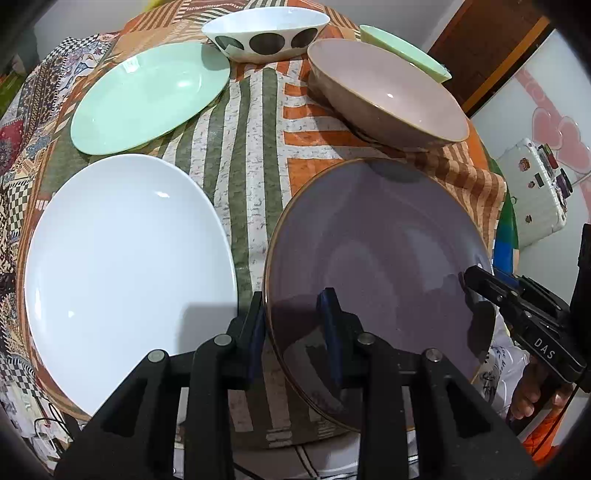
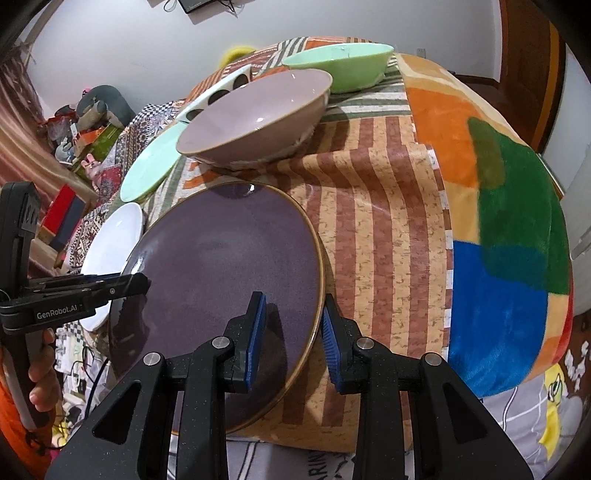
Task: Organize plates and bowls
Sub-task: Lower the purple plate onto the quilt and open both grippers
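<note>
A large purple plate (image 1: 388, 258) (image 2: 229, 266) with a gold rim lies at the table's near edge, partly overhanging it. My left gripper (image 1: 293, 321) (image 2: 129, 286) is shut on the purple plate's left rim. My right gripper (image 2: 293, 328) (image 1: 469, 278) is shut on its right rim, one pad above and one below. Left of it sits a white plate (image 1: 125, 277) (image 2: 118, 236). Behind are a mint plate (image 1: 147, 96) (image 2: 151, 166), a pink-brown bowl (image 1: 391, 96) (image 2: 255, 110), a white bowl with dark dots (image 1: 266, 33) (image 2: 221, 92) and a mint bowl (image 1: 402, 48) (image 2: 343, 66).
A striped patchwork cloth (image 1: 251, 147) covers the table. A bright blanket (image 2: 498, 221) drapes over its right side. A white case (image 1: 532, 192) stands on the floor to the right, and cluttered shelves (image 2: 85, 122) lie to the left. A person's hands hold both gripper handles.
</note>
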A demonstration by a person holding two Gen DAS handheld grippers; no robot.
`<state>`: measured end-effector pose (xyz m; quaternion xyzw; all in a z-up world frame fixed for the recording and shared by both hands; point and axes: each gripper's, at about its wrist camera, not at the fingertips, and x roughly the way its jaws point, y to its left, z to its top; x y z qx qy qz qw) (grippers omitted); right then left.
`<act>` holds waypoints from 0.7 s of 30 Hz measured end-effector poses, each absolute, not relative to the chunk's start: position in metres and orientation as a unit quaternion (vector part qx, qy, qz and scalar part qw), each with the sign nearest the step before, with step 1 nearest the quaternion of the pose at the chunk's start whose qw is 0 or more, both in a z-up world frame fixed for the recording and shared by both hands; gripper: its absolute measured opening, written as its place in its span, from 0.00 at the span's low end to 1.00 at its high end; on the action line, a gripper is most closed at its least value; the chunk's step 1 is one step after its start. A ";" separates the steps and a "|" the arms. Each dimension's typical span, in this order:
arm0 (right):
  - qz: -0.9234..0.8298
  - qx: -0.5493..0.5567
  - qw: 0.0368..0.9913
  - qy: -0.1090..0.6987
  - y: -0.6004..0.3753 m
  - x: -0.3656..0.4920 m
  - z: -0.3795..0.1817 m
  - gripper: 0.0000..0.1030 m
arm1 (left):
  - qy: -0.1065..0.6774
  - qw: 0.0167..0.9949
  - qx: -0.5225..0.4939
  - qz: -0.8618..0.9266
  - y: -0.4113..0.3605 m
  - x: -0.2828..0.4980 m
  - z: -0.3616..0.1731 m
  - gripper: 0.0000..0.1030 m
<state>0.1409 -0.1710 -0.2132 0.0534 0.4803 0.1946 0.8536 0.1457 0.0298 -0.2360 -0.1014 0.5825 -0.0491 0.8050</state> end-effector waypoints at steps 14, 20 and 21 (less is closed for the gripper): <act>0.185 0.043 0.860 0.474 -0.169 0.142 -0.211 0.28 | 0.584 0.805 -0.095 -0.049 0.024 0.148 -0.238 0.29; 0.175 0.029 0.874 0.452 -0.172 0.138 -0.196 0.33 | 0.572 0.816 -0.073 -0.045 0.022 0.141 -0.228 0.29; 0.175 0.028 0.876 0.449 -0.173 0.137 -0.195 0.34 | 0.569 0.817 -0.077 -0.046 0.023 0.140 -0.226 0.29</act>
